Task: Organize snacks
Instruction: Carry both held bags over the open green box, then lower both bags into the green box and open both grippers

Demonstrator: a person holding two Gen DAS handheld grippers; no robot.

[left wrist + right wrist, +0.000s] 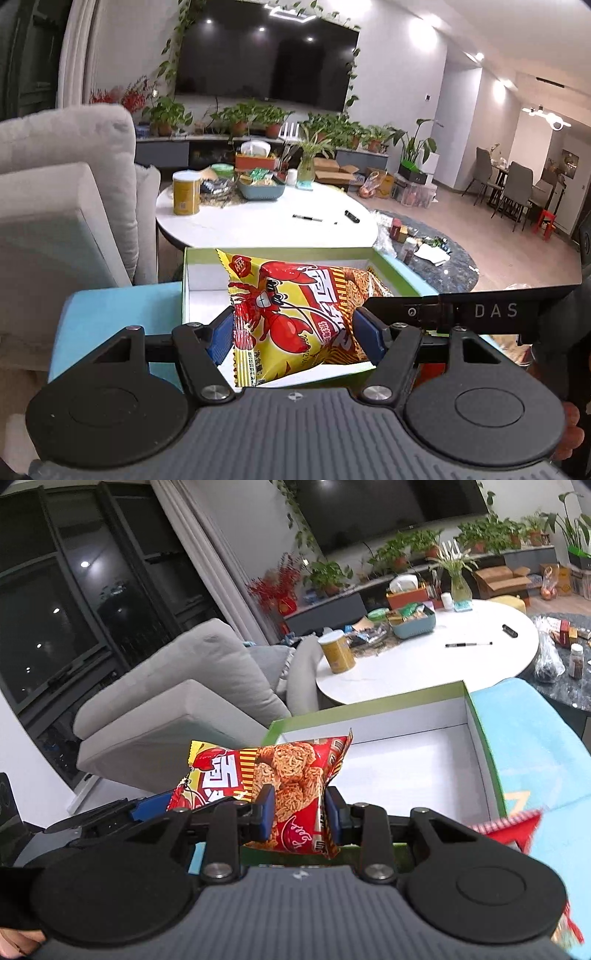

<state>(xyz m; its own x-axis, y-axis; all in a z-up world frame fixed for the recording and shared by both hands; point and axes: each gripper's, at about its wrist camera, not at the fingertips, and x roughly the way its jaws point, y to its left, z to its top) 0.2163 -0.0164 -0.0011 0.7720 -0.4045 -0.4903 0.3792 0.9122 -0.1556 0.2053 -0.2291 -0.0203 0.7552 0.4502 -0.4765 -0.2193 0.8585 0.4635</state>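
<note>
One snack bag [295, 314], yellow-red with a crayfish print, held over the open white-lined box [207, 284], both grippers clamped on it: left gripper [293, 336] on one end, right gripper [300, 818] on the other. Box sits on blue surface [110, 310].

both grippers look alike: the left gripper [295, 334] and right gripper [300, 816] each have a ribbed grey body, two round black discs, black link arms with silver screws, and blue pads on the jaws. white letters "das" mark the right one's black side.
</note>
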